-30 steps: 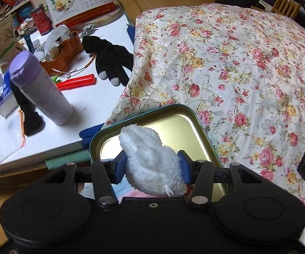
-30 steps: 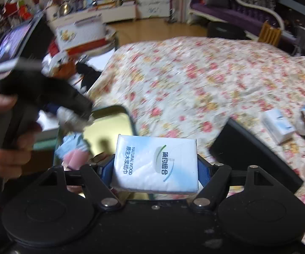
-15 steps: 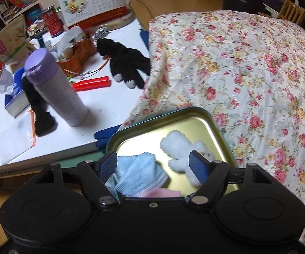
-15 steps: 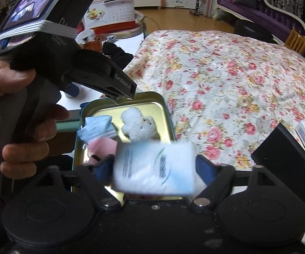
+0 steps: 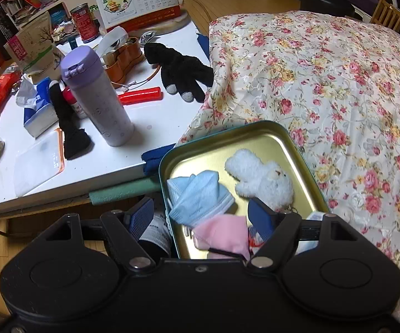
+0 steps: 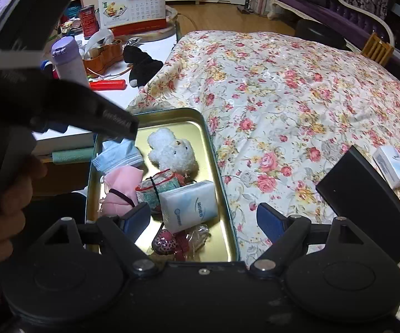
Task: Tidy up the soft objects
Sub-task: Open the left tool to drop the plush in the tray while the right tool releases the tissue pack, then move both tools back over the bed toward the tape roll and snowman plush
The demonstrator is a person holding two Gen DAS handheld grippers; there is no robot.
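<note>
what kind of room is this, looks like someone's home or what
Most likely a lived-in home, a living room or bedroom. A floral bedspread covers a wide soft surface, a purple sofa stands behind it, and a cluttered white table holds a desk calendar and a thermos.

Warm indoor light falls from above on my two wrist views, bright on the white table (image 5: pixel 155 116) and floral cloth (image 5: pixel 324 88), dim toward the room's far corners. The gold tin (image 6: pixel 214 149) throws a soft glare from its floor. Fisheye bending curves every edge. At the left of the right view, my other hand (image 6: pixel 3 199) sits dark, close and blurred.
</note>
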